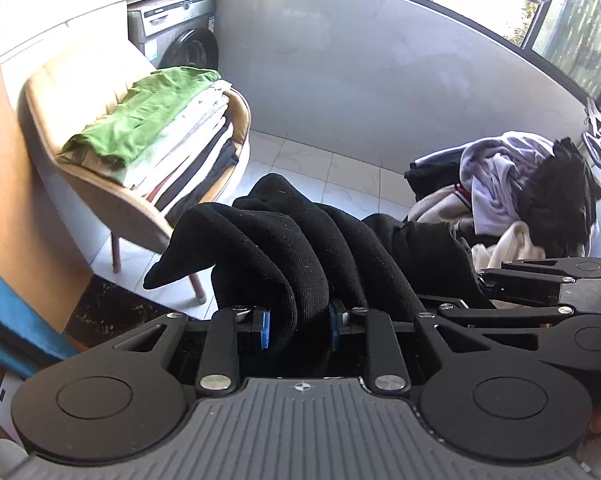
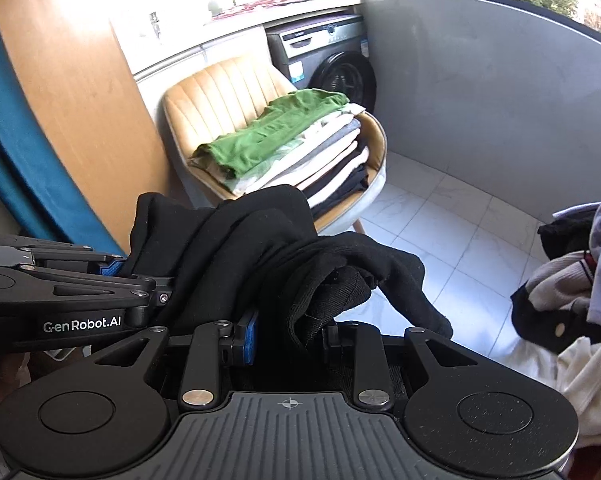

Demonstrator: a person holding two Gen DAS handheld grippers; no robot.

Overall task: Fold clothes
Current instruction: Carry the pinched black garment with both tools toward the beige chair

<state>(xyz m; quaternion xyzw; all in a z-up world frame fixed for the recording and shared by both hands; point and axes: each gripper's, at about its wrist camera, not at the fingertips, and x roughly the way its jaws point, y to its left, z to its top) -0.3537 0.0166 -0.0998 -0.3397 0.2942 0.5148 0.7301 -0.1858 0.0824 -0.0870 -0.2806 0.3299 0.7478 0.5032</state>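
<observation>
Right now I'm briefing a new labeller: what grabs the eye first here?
The black garment bunched up front, pinched by both the left gripper and the right gripper. Behind it, a green top crowns a folded stack on the tan chair; an unfolded heap lies to the right.

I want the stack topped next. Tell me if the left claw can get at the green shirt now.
Probably not: the left claw is shut on the black garment, and the green shirt lies apart on the chair.

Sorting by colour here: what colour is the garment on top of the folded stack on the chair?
Green, plain, clearest in the right wrist view.
</observation>
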